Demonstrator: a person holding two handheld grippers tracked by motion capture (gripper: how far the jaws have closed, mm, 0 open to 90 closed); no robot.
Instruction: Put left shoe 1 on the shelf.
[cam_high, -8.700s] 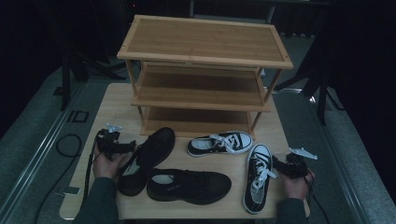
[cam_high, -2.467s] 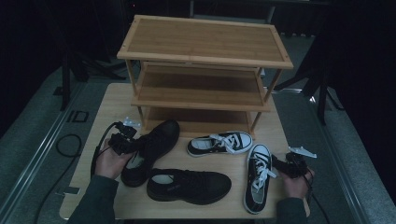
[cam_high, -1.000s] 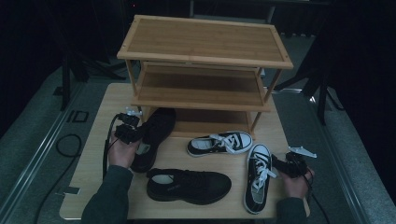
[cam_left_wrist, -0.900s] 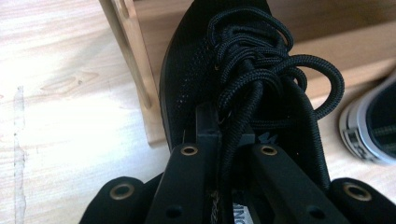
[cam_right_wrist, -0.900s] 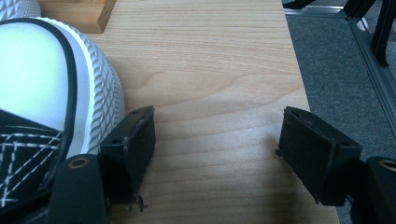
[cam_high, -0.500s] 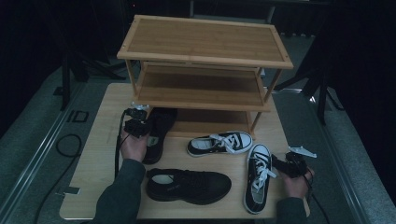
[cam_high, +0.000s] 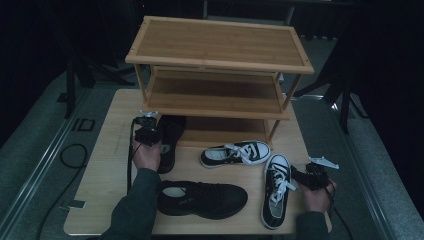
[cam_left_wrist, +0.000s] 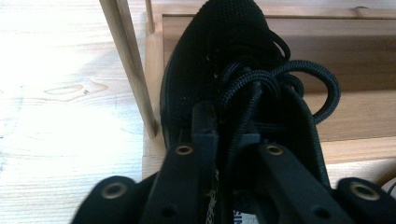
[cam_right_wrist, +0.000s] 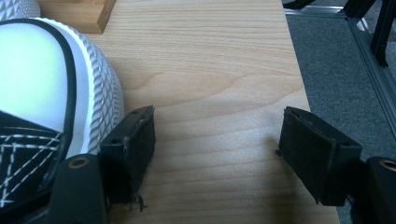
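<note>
A black lace-up shoe (cam_high: 172, 131) lies with its toe pushed onto the left end of the bamboo rack's bottom shelf (cam_high: 225, 131), heel out over the table. My left gripper (cam_high: 159, 134) is at the shoe's opening. In the left gripper view its jaws (cam_left_wrist: 229, 135) straddle the tongue and laces of the shoe (cam_left_wrist: 210, 56). They have just been opening, and a little slack shows around the tongue. My right gripper (cam_high: 300, 175) rests open on the table beside the toe of a black-and-white sneaker (cam_high: 275, 187); in the right gripper view (cam_right_wrist: 217, 140) bare wood lies between its pads.
The three-tier rack (cam_high: 220, 50) stands at the back of the wooden table (cam_high: 105, 165); a thin rack post (cam_left_wrist: 130, 65) rises just left of the shoe. A second black shoe (cam_high: 200, 197) lies at the front, and another sneaker (cam_high: 235, 152) lies in the middle.
The left hand has carried the black shoe from the table's left side to the rack and set its toe on the bottom shelf. The right hand has stayed still.
</note>
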